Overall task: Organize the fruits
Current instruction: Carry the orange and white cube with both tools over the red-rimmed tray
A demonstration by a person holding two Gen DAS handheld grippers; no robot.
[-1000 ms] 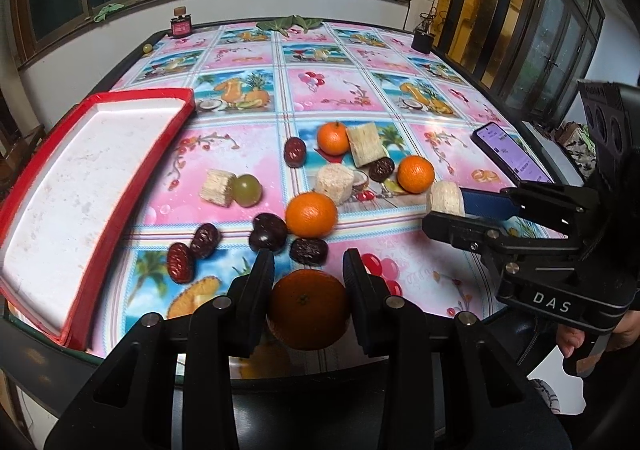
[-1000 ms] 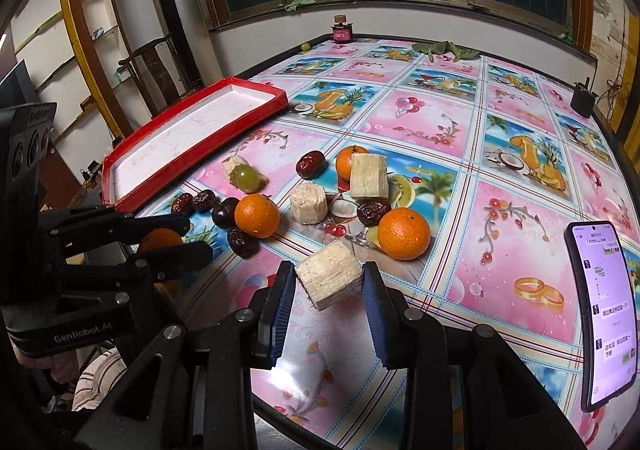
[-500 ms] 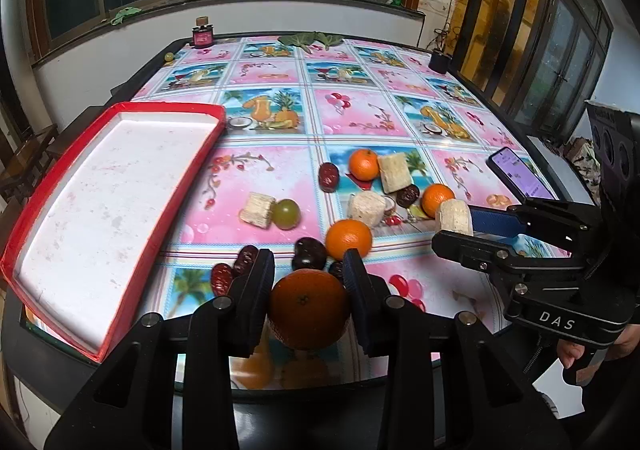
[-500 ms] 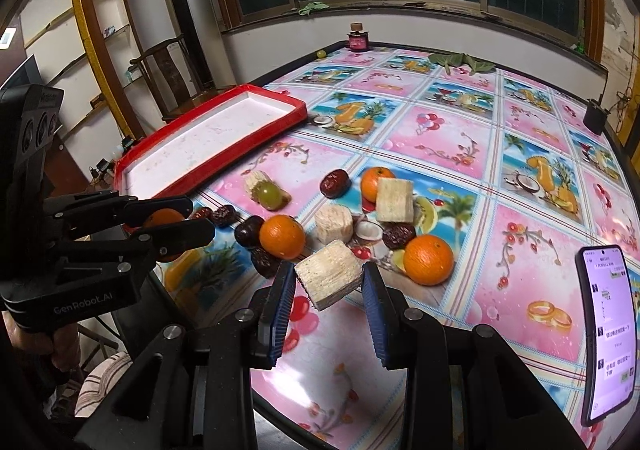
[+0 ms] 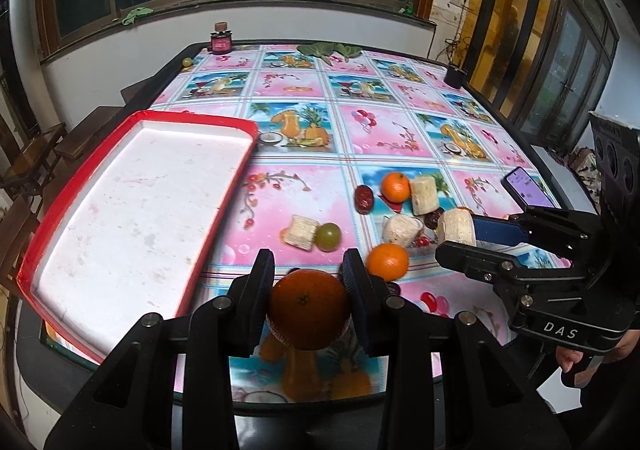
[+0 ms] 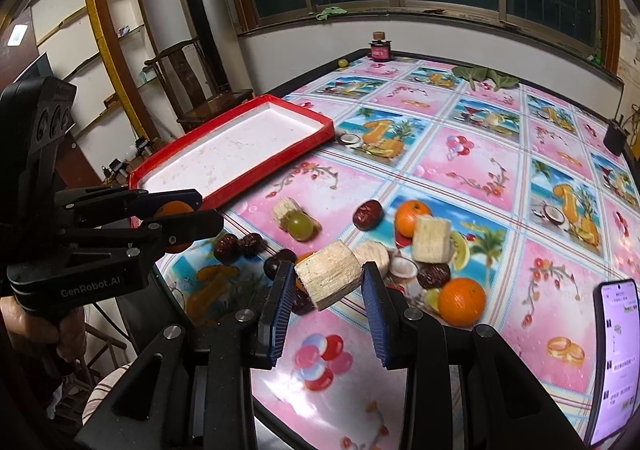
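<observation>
My left gripper is shut on an orange, held above the table's near edge. My right gripper is shut on a pale sugarcane chunk, lifted off the cloth. In the left wrist view the right gripper shows at the right with the sugarcane chunk. In the right wrist view the left gripper shows at the left with the orange. The red tray with a white bare floor lies at the left. Loose oranges, sugarcane pieces, a green grape and dark dates lie mid-table.
A phone lies lit at the table's right edge. A small dark jar and green leaves sit at the far edge, a black cup at the far right. Chairs stand left of the table. A hand grips the right handle.
Both grippers have risen and drawn back from the fruit pile with their loads, swinging left, so the red tray now lies closer ahead. The grips are unchanged.
</observation>
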